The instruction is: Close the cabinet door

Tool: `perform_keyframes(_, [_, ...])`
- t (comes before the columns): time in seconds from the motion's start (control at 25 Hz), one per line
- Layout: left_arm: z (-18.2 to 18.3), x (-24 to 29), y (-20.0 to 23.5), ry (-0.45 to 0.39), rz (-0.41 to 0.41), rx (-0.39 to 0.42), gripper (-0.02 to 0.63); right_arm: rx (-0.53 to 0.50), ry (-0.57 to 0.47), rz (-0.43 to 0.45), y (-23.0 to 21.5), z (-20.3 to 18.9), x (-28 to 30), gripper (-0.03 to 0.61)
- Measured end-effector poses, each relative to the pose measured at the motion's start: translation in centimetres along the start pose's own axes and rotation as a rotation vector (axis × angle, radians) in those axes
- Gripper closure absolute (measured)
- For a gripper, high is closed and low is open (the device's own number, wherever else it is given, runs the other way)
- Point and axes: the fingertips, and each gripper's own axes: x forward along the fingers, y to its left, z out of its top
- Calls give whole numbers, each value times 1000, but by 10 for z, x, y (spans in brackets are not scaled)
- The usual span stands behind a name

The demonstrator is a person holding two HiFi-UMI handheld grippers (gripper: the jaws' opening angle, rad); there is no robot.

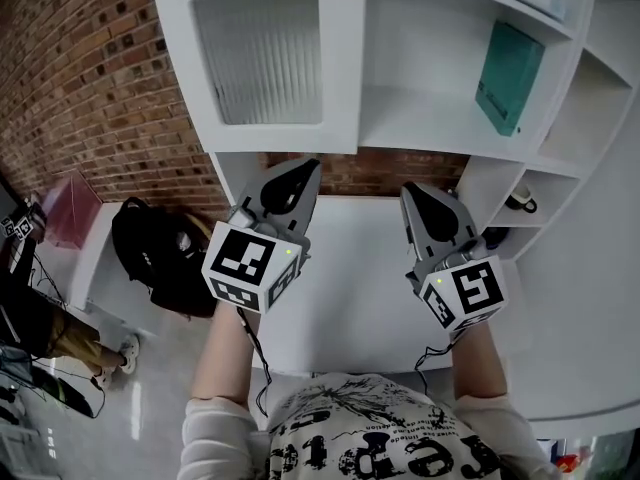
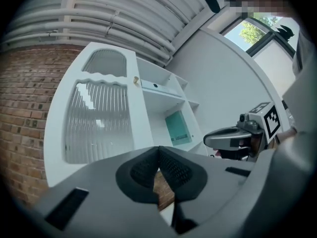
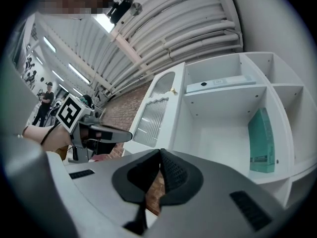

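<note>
The white cabinet door (image 1: 265, 53) with a ribbed glass panel stands swung open at the left of the cabinet's shelves (image 1: 440, 118). It shows too in the left gripper view, door (image 2: 99, 123) with a small gold knob (image 2: 135, 81), and in the right gripper view, door (image 3: 156, 115). Both grippers hang below the cabinet, over the white counter (image 1: 350, 288), apart from the door. My left gripper (image 1: 305, 168) (image 2: 158, 150) is shut with nothing between its pads. My right gripper (image 1: 415, 190) (image 3: 160, 152) is shut and empty as well.
A teal book (image 1: 508, 76) leans in the open compartment. A mug (image 1: 520, 201) sits in a lower right cubby. The brick wall (image 1: 90, 78) runs behind. A black backpack (image 1: 160, 253) and a pink box (image 1: 70, 208) lie on a low bench at the left.
</note>
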Motion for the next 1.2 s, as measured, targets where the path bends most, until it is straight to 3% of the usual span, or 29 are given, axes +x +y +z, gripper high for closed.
perform_keyframes(0.44, [-65, -63, -12, 21, -40, -157, 600, 33, 110, -15, 63, -48, -15, 565])
perform_keyframes(0.76, [-93, -82, -22, 108, -64, -116, 600, 61, 110, -67, 70, -60, -22, 565])
perform_keyframes(1.2, [-107, -76, -24, 117, -73, -158, 600, 82, 148, -76, 66, -82, -23, 565])
